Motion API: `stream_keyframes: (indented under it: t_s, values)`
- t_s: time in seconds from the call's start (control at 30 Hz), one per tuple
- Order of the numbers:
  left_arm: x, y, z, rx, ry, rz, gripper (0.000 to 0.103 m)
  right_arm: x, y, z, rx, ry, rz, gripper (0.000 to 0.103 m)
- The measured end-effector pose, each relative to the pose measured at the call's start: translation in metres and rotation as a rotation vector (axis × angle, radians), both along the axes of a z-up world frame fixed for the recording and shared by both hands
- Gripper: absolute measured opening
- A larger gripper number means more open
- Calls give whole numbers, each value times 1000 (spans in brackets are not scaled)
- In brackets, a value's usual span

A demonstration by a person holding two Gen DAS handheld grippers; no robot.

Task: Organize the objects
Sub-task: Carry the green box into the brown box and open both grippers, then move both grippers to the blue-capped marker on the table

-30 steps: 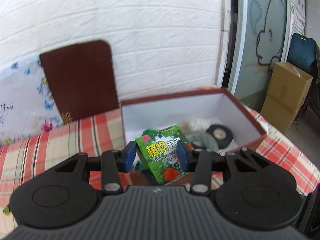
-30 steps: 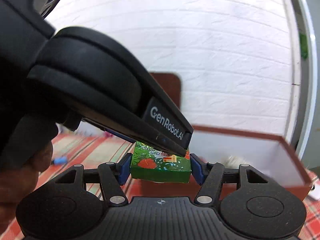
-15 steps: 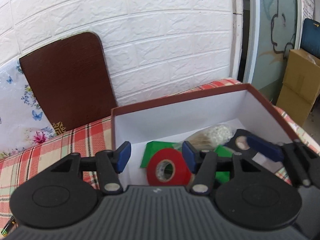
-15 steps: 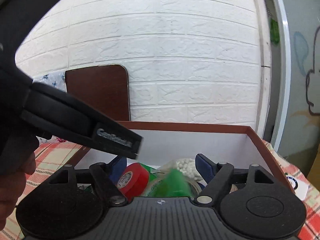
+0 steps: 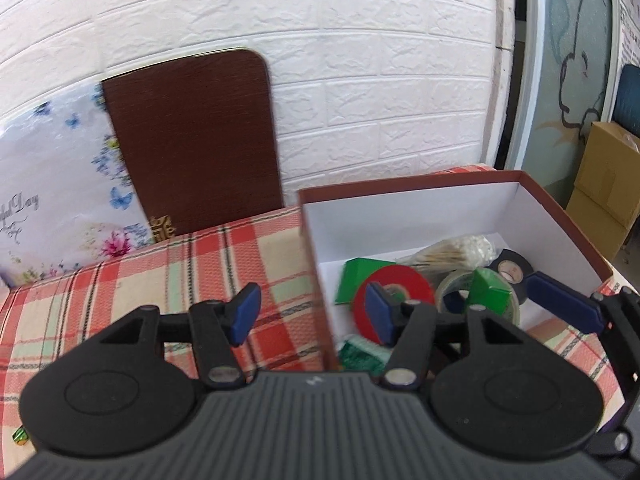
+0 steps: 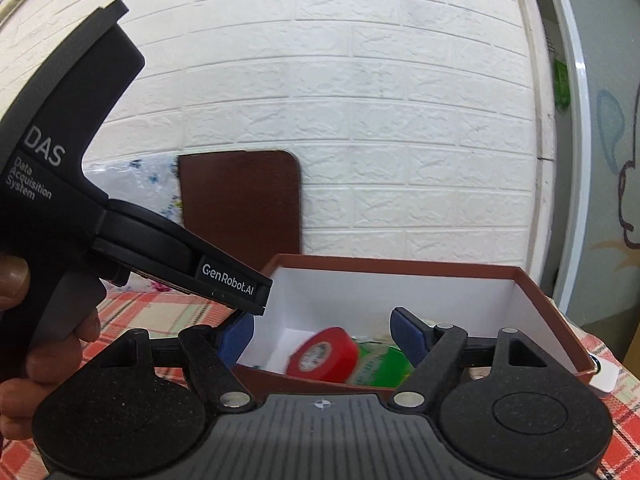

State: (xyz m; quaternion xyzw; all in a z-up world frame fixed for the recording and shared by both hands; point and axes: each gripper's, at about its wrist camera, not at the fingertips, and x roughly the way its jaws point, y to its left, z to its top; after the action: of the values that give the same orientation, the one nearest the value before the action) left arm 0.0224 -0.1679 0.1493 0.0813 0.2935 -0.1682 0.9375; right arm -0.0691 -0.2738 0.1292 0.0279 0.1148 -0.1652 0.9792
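A: Green carton (image 5: 490,292), tilted, lying inside the brown box (image 5: 408,188), toward its right half. It leans against the clear tape roll (image 5: 450,292). In the right wrist view the same carton (image 6: 382,366) is blurred, low in the box, just right of the red tape.

B: Noted. Neighbours in the box?

A: Red tape roll (image 5: 394,292) standing on edge, left of the carton. A flat green piece (image 5: 356,284) behind the red roll. Black tape roll (image 5: 512,270) to the right. A bag of cotton swabs (image 5: 452,250) toward the back wall. Something green and shiny at the near corner, too hidden to name.

B: Grippers?

A: Left gripper (image 5: 312,316) has let go; its jaws have just been opening and they straddle the box's left wall, one pad outside over the cloth, one inside in front of the red roll. Nothing pinched. Right gripper (image 6: 324,330) also released, jaws spread wide with a clear gap, having just been opening; the red roll and carton show between them but lower down, untouched. A hand (image 6: 24,344) grips the left unit's handle at the picture's left edge.

B: Surroundings?

A: Box sits on a red plaid tablecloth (image 5: 140,280). Behind it a dark brown board (image 5: 192,140) leans on the white brick wall (image 5: 320,40), a floral panel (image 5: 52,184) beside it. Cardboard boxes (image 5: 608,188) on the floor, far right.
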Motion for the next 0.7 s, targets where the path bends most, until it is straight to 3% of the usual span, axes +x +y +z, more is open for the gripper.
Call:
stream_keyframes:
  t_s: [0.2,0.33,0.47,0.7]
  values:
    - [-15,111,-15,-103,22,110,63,22,53,-7,-40,51,194,76]
    - [-19,214,-46,-121,81,321,62,65,105,-31,-83,206,450,72]
    - [-18,296,-74,-199,193,492,61,125,150,-49,-171,304,636,71]
    - [-17,329,-89,-238,222,544,61,220,184,-49,-187,375,809,71]
